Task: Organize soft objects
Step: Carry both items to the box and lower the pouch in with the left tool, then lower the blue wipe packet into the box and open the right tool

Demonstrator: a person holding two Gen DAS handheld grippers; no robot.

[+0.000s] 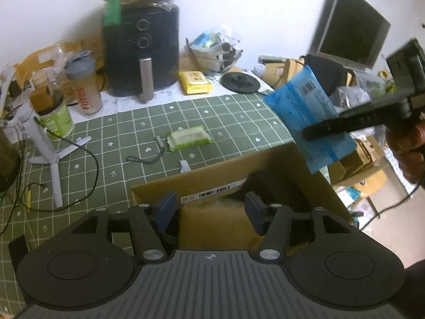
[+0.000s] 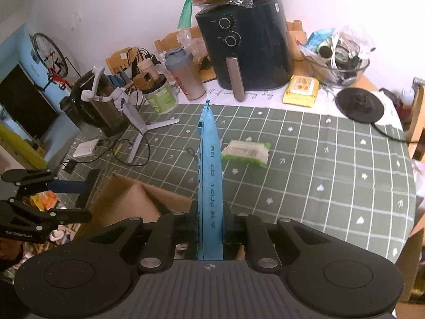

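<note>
The blue packet [image 2: 209, 175] is pinched edge-on in the right claw [image 2: 209, 228], its flat faces squeezed between the pads so that it stands forward like a blade; from the left wrist view it hangs in the air above the far right corner of the cardboard box [image 1: 265, 175]. The box sits open at the near edge of the tabletop [image 2: 332, 164], and the left claw [image 1: 209, 212] hovers just over its mouth with its pads apart and nothing between them. Two more soft packs wait on the tabletop: a green wipes pack [image 2: 245, 152] lying flat on the checked cloth near the middle, well apart from the box, and a yellow wipes pack [image 2: 301, 91] further back beside the black air fryer [image 2: 249, 42]. Judging from this, the blue packet is about to go into the box. The hold is only on one narrow end, so the limp packet could swing or slip out early and land on the box wall or beyond the tabletop's edge, which lies close by. The two claws are also near each other over the same opening, so a hasty move could knock them together, and a loose cable [image 1: 87, 156] near the white tripod [image 1: 50, 156] could snag later reaches.
</note>
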